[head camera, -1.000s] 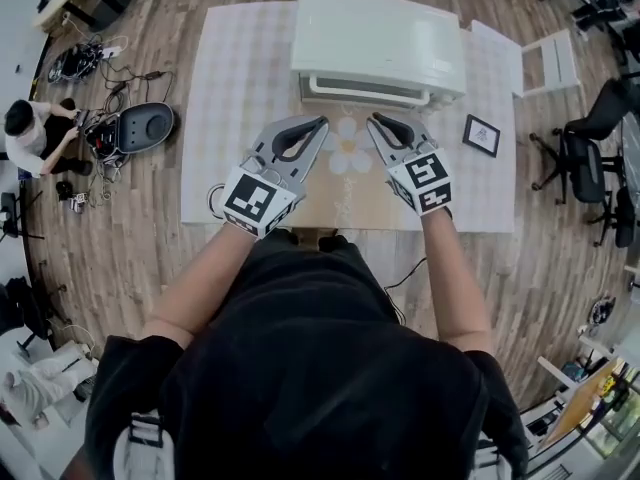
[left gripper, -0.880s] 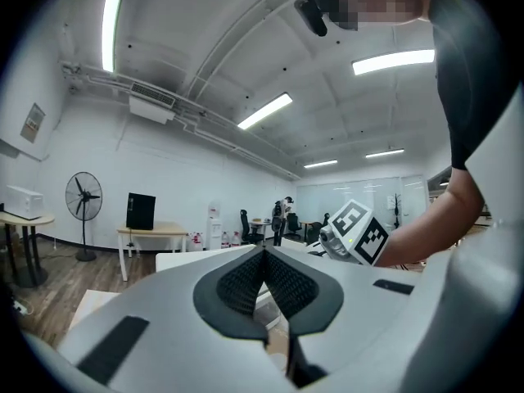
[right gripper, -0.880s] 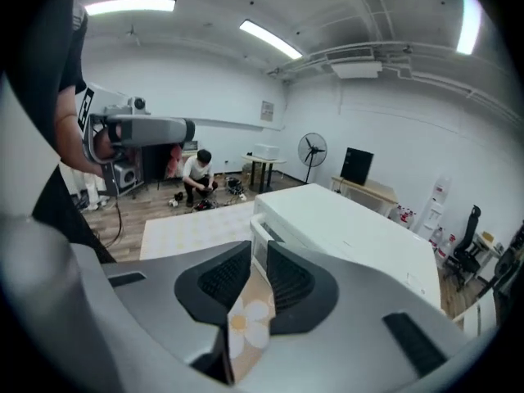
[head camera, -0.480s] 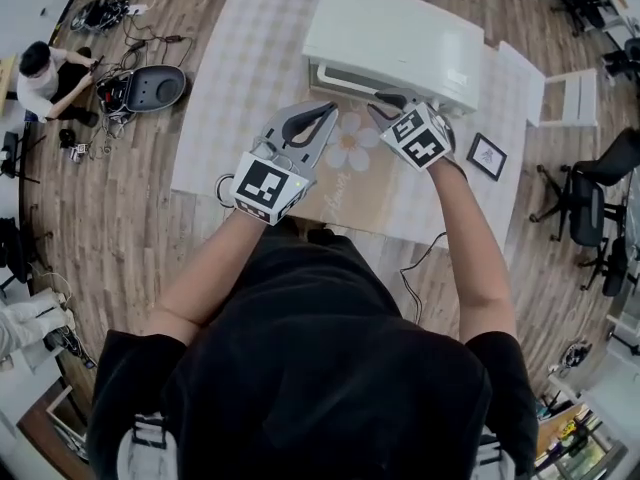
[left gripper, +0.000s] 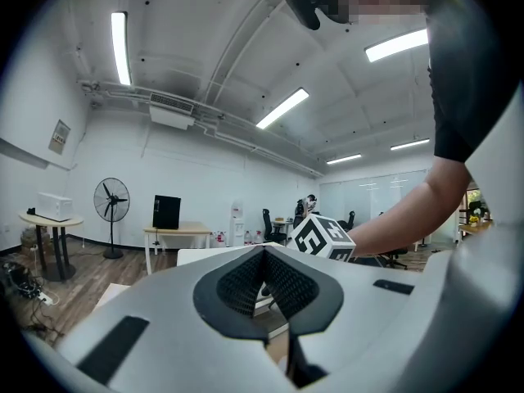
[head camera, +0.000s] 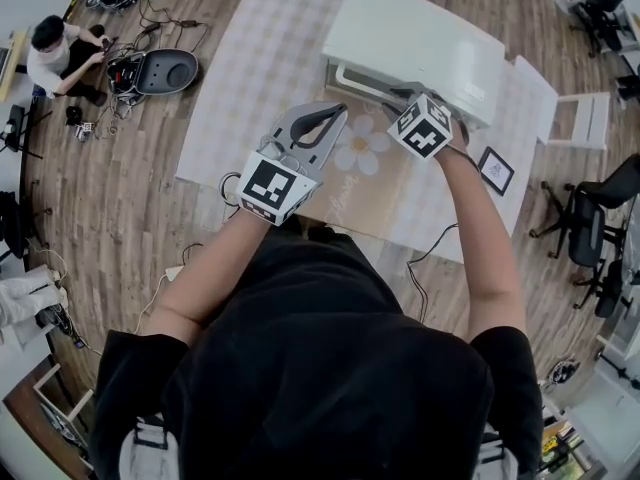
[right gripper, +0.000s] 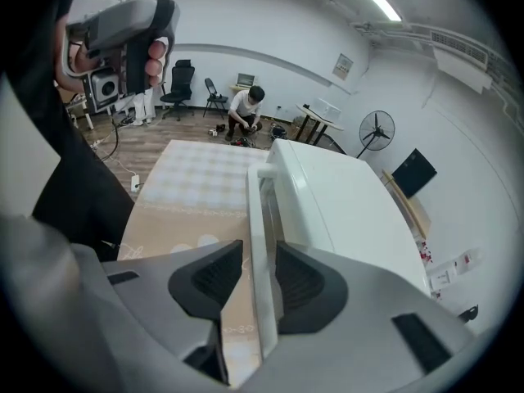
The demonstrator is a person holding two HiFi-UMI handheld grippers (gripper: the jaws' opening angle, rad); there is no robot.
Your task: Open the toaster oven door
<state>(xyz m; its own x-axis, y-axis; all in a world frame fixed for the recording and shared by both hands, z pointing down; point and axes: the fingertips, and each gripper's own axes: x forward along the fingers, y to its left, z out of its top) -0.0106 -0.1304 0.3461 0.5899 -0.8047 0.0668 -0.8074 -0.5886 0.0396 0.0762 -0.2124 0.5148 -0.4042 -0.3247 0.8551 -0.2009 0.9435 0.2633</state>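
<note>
The white toaster oven [head camera: 420, 43] stands on the worktop [head camera: 250, 78] with its door closed. At the oven's front, the right gripper [right gripper: 260, 256] straddles the door handle [right gripper: 254, 207]. Its jaws have just been opening and stand partly apart, with the bar between them unclamped. The left gripper [head camera: 338, 111] hovers level just before the oven, its jaws closed tip to tip on nothing.

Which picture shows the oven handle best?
Right gripper view: the toaster oven's long white handle bar runs close-up between the right tool's jaws, which have just been opening. Head view shows it small, partly behind that tool; left gripper view hardly does.
</note>
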